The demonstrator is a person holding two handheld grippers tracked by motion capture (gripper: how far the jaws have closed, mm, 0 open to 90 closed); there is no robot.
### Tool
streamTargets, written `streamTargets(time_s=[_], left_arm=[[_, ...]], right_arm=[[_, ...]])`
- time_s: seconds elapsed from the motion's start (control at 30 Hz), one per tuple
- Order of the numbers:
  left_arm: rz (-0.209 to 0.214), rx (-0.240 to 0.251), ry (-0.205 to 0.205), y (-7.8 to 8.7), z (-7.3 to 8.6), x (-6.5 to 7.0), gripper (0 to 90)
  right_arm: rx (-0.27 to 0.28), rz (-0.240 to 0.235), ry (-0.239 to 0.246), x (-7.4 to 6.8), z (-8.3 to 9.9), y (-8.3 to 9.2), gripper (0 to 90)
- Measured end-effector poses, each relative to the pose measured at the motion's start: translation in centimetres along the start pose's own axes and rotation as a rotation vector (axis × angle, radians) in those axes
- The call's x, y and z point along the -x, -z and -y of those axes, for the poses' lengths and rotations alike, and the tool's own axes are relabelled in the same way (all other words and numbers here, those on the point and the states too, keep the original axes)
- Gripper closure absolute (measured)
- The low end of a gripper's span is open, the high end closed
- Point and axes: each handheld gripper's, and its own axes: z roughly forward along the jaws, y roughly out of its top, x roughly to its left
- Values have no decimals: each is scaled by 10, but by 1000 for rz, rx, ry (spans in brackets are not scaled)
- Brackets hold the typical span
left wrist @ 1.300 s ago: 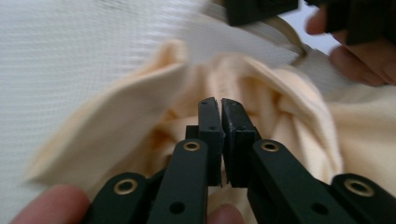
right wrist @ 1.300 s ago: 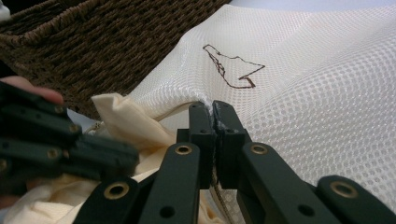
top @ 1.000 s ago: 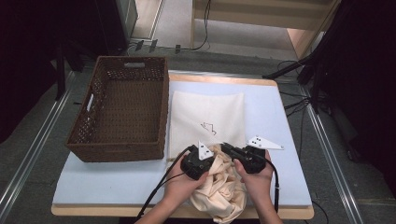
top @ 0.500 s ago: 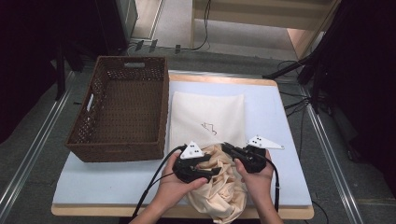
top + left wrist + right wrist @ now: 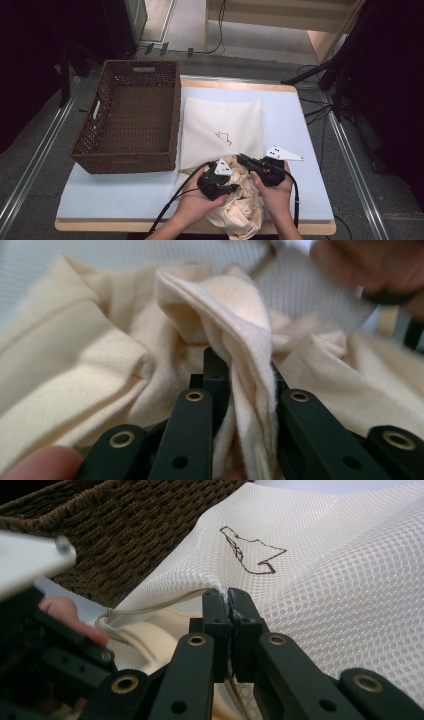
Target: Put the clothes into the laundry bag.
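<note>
Cream garment bunched at desk front edge, below mesh bag. My left hand-held gripper has swung toward it, now clamping a fold; right hand-held gripper stays pinched on bag's hem. Likely bagging next.

baskets: 1 | mesh bags: 1 | cream cloths: 1 | hand-held grippers: 2

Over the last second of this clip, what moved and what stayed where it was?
The left gripper turned from pointing up-table to pointing right and is shut on the cream cloth. The right gripper stayed shut on the mesh bag edge. The wicker basket did not move.
</note>
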Motion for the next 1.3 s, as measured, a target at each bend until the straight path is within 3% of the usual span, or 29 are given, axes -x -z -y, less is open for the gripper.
streamTargets(time_s=[0.1, 0.2, 0.27, 0.3, 0.37, 0.43, 0.5, 0.6, 0.67, 0.73, 0.83, 0.9, 0.97, 1.0, 1.03, 1.07, 1.17, 1.3], left_arm=[[-65, 96, 57, 10, -6, -9, 810], [-186, 166, 88, 13, -8, -14, 809], [-263, 170, 72, 5, -6, -14, 802], [-271, 132, 65, -2, -5, -15, 794], [-211, 22, 86, -21, -1, -19, 730], [-195, 53, 68, -18, -1, -18, 651], [-121, 87, 100, -6, -4, -21, 501], [-84, 132, 90, 14, -8, -19, 360], [-25, 153, 95, 25, -8, -18, 322], [30, 148, 67, 30, -7, -13, 299], [27, 39, -21, 15, -1, 2, 273], [-10, -19, -41, 1, 2, 7, 265], [-74, -40, -81, -8, 3, 9, 326], [-123, -40, -103, -11, 3, 11, 422], [-188, -38, -138, -10, 3, 14, 604], [-178, -29, -131, -9, 2, 15, 783], [-171, -9, -90, -5, -1, 13, 829], [-191, 106, 19, 10, -11, 1, 833]], right_arm=[[11, -3, -1, -1, -2, 2, 882], [23, -5, 3, -3, -5, 5, 883], [29, -5, 10, -3, -6, 7, 883], [30, -4, 12, -3, -7, 7, 883], [22, -6, 7, -3, -6, 7, 883], [16, -3, 7, -3, -4, 5, 883], [12, -2, 7, -2, -3, 4, 883], [15, -2, 3, -1, -3, 4, 883], [13, -2, 0, 0, -3, 5, 883], [11, 1, 0, 0, -3, 4, 883], [11, -3, -4, 0, -3, 2, 882], [7, -1, -2, -1, -2, 2, 882], [6, -3, 3, -3, -2, 1, 883], [6, -3, 5, -3, -2, 1, 883], [4, -2, 7, -4, -2, 1, 883], [5, -3, 5, -4, -2, 2, 883], [7, -6, 5, -3, -2, 3, 883], [15, -9, 2, -4, -3, 5, 883]])
